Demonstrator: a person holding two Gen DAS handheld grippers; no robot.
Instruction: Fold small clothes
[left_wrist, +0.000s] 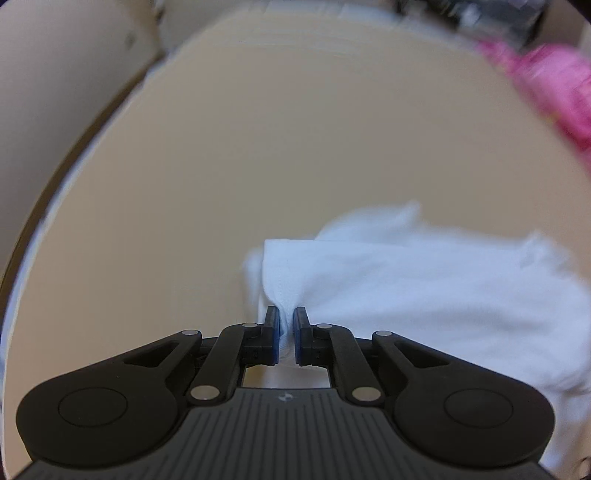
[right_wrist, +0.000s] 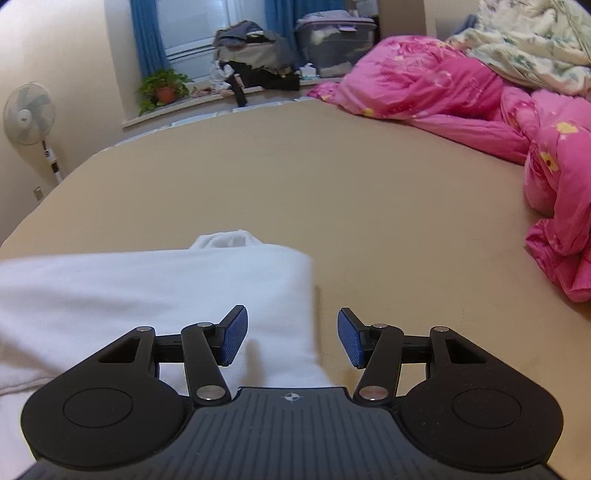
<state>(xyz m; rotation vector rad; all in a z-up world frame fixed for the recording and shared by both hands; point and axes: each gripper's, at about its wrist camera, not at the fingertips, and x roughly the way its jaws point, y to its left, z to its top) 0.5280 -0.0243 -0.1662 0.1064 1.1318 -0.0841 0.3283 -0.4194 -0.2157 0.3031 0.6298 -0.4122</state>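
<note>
A white garment (left_wrist: 424, 291) lies on the tan bed sheet (left_wrist: 258, 147). My left gripper (left_wrist: 286, 325) is shut on a hemmed corner of it, with cloth bunched between the blue pads, and the rest trails to the right. The left wrist view is blurred. In the right wrist view the white garment (right_wrist: 147, 295) lies folded at lower left. My right gripper (right_wrist: 291, 332) is open, just above the garment's right edge, holding nothing.
A pink quilt (right_wrist: 480, 110) is heaped along the right of the tan bed sheet (right_wrist: 295, 177), with a pale floral blanket (right_wrist: 535, 44) behind it. A fan (right_wrist: 27, 114), a potted plant (right_wrist: 162, 88) and piled clothes (right_wrist: 255, 59) stand by the far window.
</note>
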